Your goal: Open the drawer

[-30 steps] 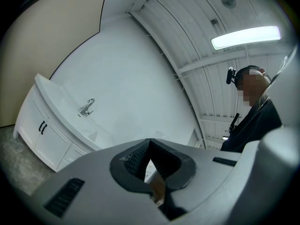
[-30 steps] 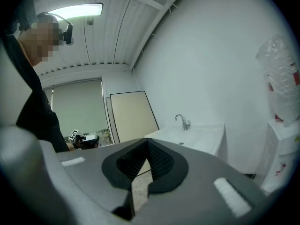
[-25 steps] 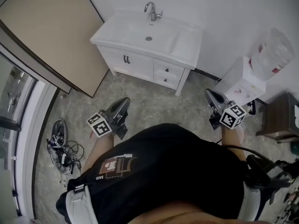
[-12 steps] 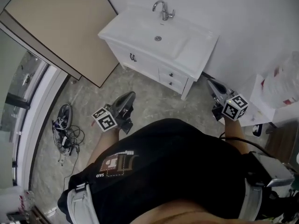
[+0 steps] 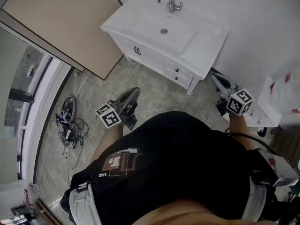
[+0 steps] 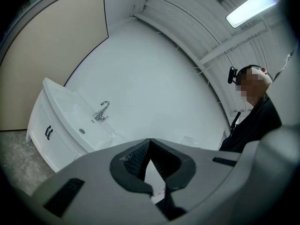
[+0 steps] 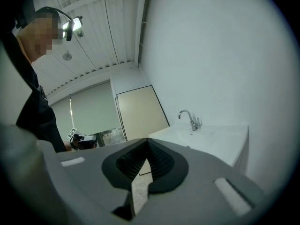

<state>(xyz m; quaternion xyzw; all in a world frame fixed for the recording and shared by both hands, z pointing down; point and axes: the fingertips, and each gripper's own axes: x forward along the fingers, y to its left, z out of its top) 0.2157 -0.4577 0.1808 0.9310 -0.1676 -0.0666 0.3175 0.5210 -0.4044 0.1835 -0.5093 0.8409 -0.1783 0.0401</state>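
My left gripper (image 6: 149,142) and right gripper (image 7: 146,141) are both pinched together on nothing, well apart from the drawers (image 5: 181,76) stacked at the right end of the vanity (image 5: 149,59) under the sink (image 5: 154,22). I'd part one gripper's jaws, come in level on a knob (image 5: 177,71), and pull straight out. Neither gripper view shows the drawer fronts, and from the head view the knobs are tiny.

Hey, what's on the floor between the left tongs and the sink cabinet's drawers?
Nothing: in the head view, only bare grey floor separates the left tongs from the drawers.
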